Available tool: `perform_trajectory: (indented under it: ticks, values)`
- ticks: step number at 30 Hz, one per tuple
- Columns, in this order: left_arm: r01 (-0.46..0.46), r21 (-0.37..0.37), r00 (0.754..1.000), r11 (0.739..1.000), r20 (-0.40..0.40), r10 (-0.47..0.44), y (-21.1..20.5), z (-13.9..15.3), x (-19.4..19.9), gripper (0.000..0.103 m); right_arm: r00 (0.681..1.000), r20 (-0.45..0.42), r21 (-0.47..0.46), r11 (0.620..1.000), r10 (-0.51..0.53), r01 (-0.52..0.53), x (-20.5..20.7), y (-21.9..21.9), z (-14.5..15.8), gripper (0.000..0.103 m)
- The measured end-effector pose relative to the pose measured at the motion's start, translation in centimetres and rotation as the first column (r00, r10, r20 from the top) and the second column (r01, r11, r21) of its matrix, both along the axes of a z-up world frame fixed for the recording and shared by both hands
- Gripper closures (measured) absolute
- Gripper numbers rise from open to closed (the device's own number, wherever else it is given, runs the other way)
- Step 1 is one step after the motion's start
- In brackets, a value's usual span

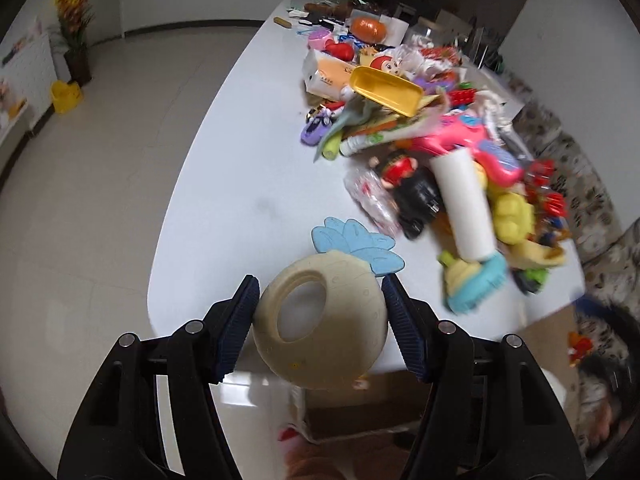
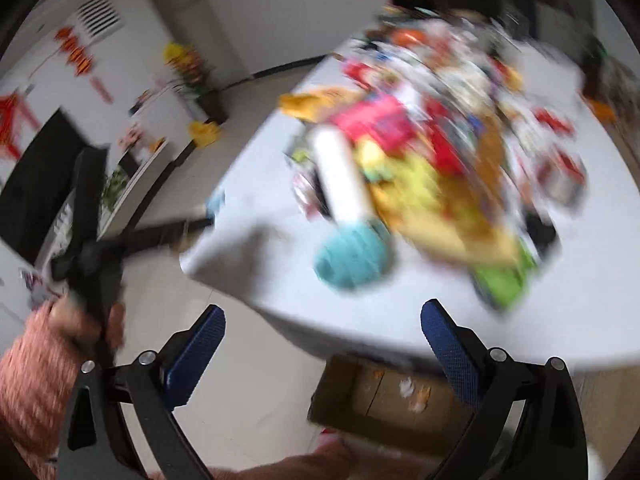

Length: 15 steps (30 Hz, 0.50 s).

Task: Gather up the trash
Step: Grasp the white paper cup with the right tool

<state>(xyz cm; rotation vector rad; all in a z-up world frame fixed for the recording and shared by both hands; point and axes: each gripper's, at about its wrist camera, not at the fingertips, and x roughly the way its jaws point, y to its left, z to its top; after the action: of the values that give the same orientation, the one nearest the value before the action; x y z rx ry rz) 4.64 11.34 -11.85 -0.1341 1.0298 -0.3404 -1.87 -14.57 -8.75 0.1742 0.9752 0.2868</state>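
My left gripper (image 1: pixel 320 284) is shut on a cream, pineapple-shaped toy (image 1: pixel 344 344) with an oval hole and a blue leaf crown. Both blue pads press its sides, and it hangs over the near edge of the white table (image 1: pixel 224 184). A heap of toys and wrappers (image 1: pixel 440 140) covers the table's right side. The blurred right wrist view shows my right gripper (image 2: pixel 323 307) open with nothing between its fingers, off the table's near corner. A brown cardboard box (image 2: pixel 384 396) stands on the floor below the table edge.
A white roll with a teal brush end (image 1: pixel 466 208) lies at the heap's near side. A hand in a pink sleeve (image 2: pixel 40 368) holds the other gripper's handle at the left. A yellow bin (image 1: pixel 66 96) and a flower pot (image 1: pixel 78 64) stand by the far wall.
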Motion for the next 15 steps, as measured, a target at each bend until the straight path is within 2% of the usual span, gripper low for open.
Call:
perform_trajectory:
  ticks: [4,8,10,11,12,13,14,15]
  values:
    - [-0.03,-0.042,0.999,0.999,-0.022,0.029,0.7,0.2,-2.2,0.041,0.997,0.045,-0.113,0.992,0.068,-0.062,5.3,3.3,0.2,0.008]
    - [-0.057,-0.053,0.998,0.997,-0.034,0.055,2.1,-0.4,-3.7,0.041,0.996,0.034,-0.256,0.964,0.08,-0.069,10.2,5.5,-1.5,0.013]
    - [-0.073,-0.055,0.997,0.996,-0.034,0.071,2.7,-0.2,-4.7,0.041,0.999,-0.004,-0.304,0.951,0.054,-0.053,12.3,5.8,-2.7,0.016]
    - [-0.081,-0.058,0.996,0.995,-0.033,0.079,3.0,-0.2,-5.0,0.041,0.999,-0.017,-0.323,0.945,0.046,-0.049,12.9,5.8,-3.1,0.022]
    - [-0.09,-0.059,0.996,0.994,-0.034,0.088,3.3,-0.2,-5.3,0.041,0.999,-0.025,-0.345,0.937,0.043,-0.049,13.5,5.9,-3.5,0.037]
    - [-0.095,-0.06,0.995,0.994,-0.034,0.093,3.6,-0.2,-5.6,0.041,0.999,-0.032,-0.365,0.93,0.043,-0.052,13.9,6.1,-3.7,0.047]
    - [-0.1,-0.063,0.995,0.993,-0.035,0.098,3.8,-0.3,-5.8,0.041,0.998,-0.049,-0.386,0.921,0.04,-0.056,14.4,6.1,-4.1,0.062]
    - [-0.102,-0.063,0.994,0.993,-0.035,0.1,3.9,-0.3,-5.9,0.041,0.998,-0.064,-0.386,0.921,0.029,-0.052,14.7,5.9,-4.2,0.063]
